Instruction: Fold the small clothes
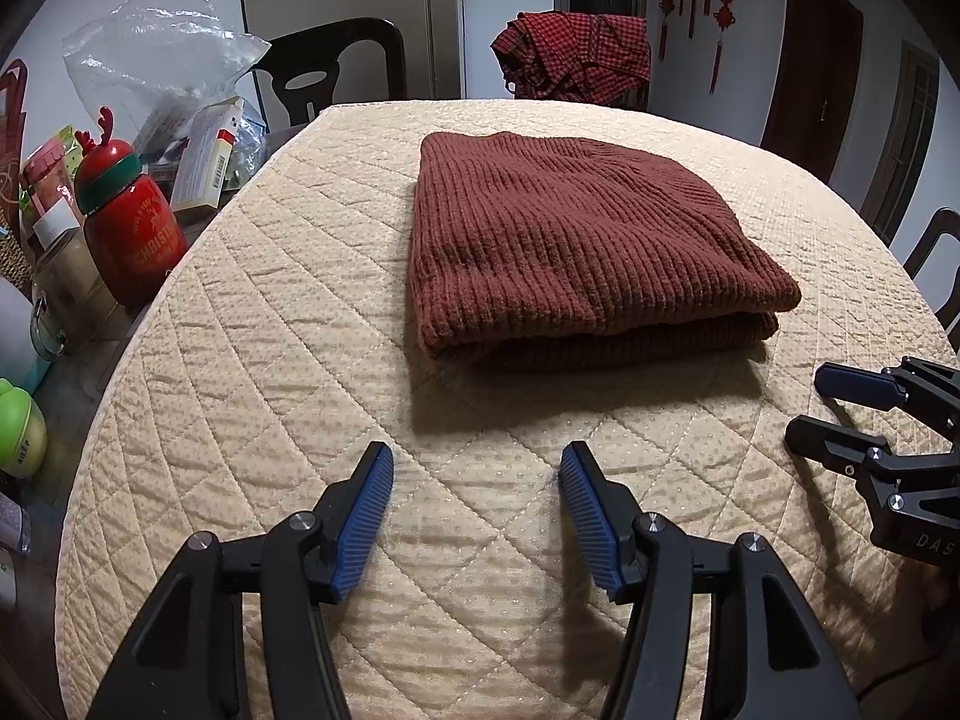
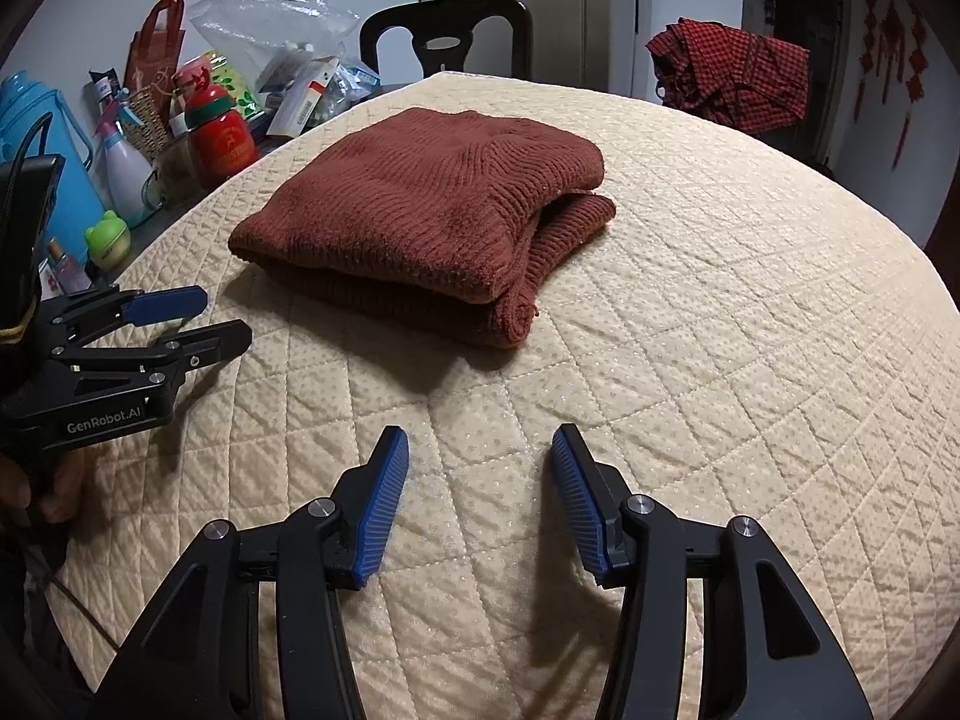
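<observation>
Folded rust-brown knit garment (image 1: 576, 246) lies at frame centre on the quilted table (image 1: 252, 324). Left tool (image 1: 477, 468), bottom centre, stands parted and empty. Right tool (image 1: 807, 408) enters at right edge, apart from the garment.

Both views are evenly lit by soft indoor light from above and somewhat behind the cameras. The folded brown sweater (image 1: 576, 246) throws a soft dark shadow toward the left gripper (image 1: 477, 516), onto the cream quilted cover (image 1: 252, 324). The right gripper (image 2: 480, 504) fingers cast blurred shadows on the cover just beneath them. Focus is sharp on the knit ribs and quilting. Fisheye bending curves the cover's edge; corners fall to black vignette. The far room beyond is dimmer, and the clear plastic bag (image 1: 156, 54) shows faint glare.
</observation>
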{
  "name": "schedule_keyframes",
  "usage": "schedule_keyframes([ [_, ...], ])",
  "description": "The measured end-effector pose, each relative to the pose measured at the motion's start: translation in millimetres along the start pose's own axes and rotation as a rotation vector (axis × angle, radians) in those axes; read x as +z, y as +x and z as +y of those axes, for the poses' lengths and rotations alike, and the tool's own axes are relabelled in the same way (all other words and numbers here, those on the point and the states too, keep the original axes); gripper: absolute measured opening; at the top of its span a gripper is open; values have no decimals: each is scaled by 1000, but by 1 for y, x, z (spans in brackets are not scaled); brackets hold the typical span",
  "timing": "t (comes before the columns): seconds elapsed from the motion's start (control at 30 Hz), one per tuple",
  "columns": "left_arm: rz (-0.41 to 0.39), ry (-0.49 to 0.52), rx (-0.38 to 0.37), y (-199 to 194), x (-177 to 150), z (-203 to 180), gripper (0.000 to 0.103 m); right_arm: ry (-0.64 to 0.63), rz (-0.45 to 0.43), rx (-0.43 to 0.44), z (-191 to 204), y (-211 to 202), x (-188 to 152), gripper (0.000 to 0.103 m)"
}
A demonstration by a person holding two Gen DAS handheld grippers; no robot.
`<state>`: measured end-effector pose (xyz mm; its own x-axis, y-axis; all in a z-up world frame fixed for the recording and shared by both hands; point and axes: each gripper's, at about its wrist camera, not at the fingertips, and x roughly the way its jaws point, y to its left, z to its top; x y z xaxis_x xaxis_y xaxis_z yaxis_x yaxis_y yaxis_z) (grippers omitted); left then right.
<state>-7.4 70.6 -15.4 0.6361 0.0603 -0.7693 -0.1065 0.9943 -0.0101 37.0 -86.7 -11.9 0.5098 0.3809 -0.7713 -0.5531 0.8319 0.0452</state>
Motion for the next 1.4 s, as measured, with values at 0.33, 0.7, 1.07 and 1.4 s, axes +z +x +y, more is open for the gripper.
schedule_keyframes([
  [0.33,2,-8,5,0,-1,0,65,-1,0,-1,0,0,0,51],
  [0.7,2,-8,5,0,-1,0,65,0,0,-1,1,0,0,51],
  [1.07,3,-8,5,0,-1,1,65,-3,0,-4,1,0,0,51],
  [1.4,3,-8,7,0,-1,1,66,-2,0,-4,1,0,0,51],
])
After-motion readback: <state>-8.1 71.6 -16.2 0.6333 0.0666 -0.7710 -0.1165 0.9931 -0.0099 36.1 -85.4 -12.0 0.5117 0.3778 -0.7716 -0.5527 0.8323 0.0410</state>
